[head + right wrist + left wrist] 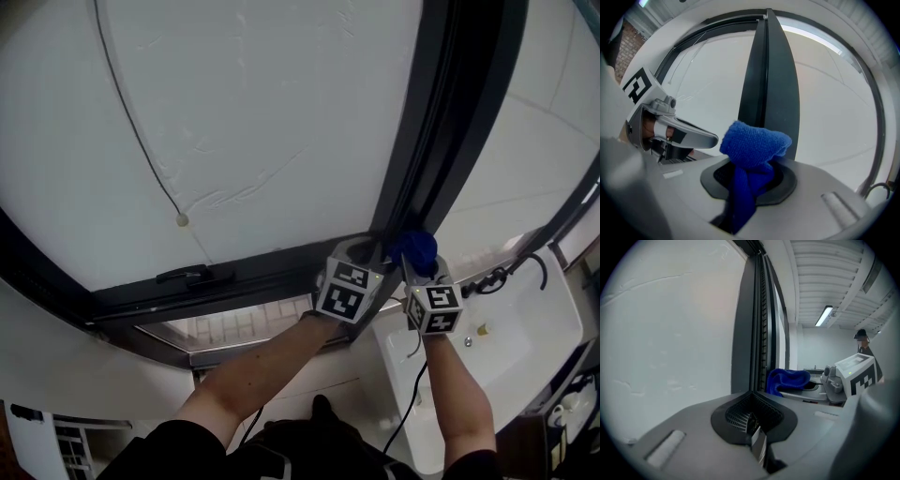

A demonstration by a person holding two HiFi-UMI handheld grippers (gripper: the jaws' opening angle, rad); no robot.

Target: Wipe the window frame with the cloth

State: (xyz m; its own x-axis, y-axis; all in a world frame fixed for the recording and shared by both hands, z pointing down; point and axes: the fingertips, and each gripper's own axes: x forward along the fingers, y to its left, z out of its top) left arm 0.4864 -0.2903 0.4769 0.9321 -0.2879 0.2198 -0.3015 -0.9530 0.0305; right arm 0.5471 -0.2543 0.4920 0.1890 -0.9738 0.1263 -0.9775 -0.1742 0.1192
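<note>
**Blue cloth pinched in the right gripper, down at the foot of the frame's upright bar**

The right gripper point(748, 182) has its jaws clamped on the blue cloth point(754, 143). A strip of it runs down into the narrow gap between them, and the rest bunches up in a fat wad poking out past the tips. The left gripper point(757, 439) has its jaws closed together with nothing in them.

Both grippers sit side by side and point up at the window, the left gripper point(361, 251) just beside the right gripper point(418, 265). Bare forearms reach up from the bottom of the head view, the left forearm point(262, 370) angled in from the left and the right forearm point(457, 394) more straight up.

The cloth point(415, 247) sits right at the base of the dark upright bar of the window frame point(441, 122), near where it meets the lower rail. From the right gripper view the wad is dead in front of that bar point(771, 84), though it's hard to say if it's actually touching. A white sink point(539, 323) is off to the right.
</note>
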